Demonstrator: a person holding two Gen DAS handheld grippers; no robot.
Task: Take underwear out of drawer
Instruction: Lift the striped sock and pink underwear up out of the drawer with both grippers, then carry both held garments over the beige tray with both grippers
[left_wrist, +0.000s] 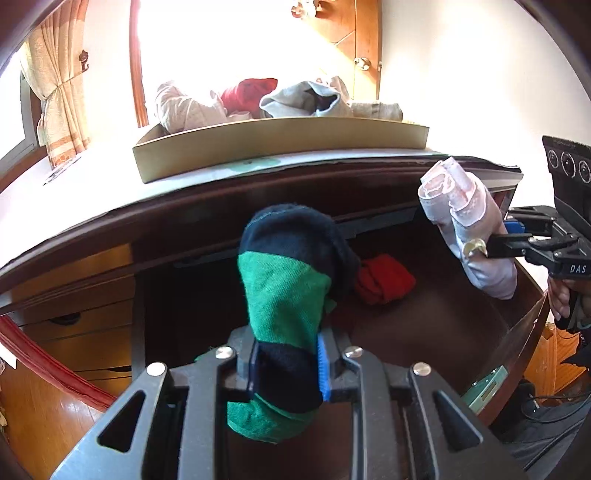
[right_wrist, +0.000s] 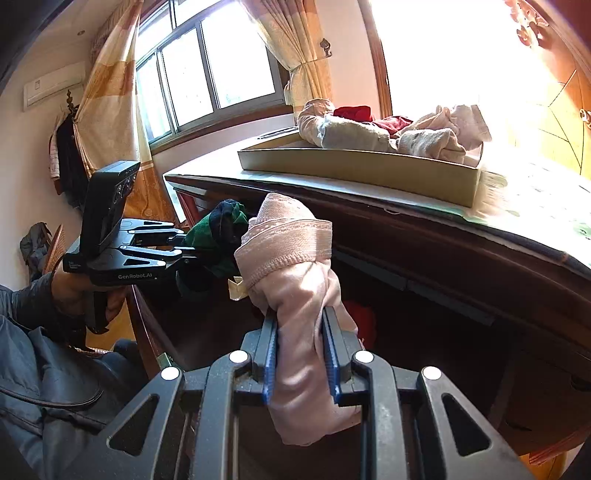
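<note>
My left gripper (left_wrist: 284, 369) is shut on rolled green and navy underwear (left_wrist: 288, 288) and holds it above the open dark wooden drawer (left_wrist: 424, 332). My right gripper (right_wrist: 300, 354) is shut on rolled pink lace-trimmed underwear (right_wrist: 291, 266), also above the drawer. The right gripper shows in the left wrist view (left_wrist: 495, 243) with the pink roll (left_wrist: 461, 221). The left gripper shows in the right wrist view (right_wrist: 184, 251) with the green roll (right_wrist: 218, 236). A red rolled piece (left_wrist: 384, 278) lies inside the drawer.
A shallow cardboard tray (left_wrist: 280, 147) stands on the desk top (left_wrist: 110, 184) behind the drawer, holding several rolled clothes, red, grey and pink. It shows in the right wrist view too (right_wrist: 362, 170). Wooden drawers (left_wrist: 81, 325) are at the left. A window with curtains (right_wrist: 207, 74) is behind.
</note>
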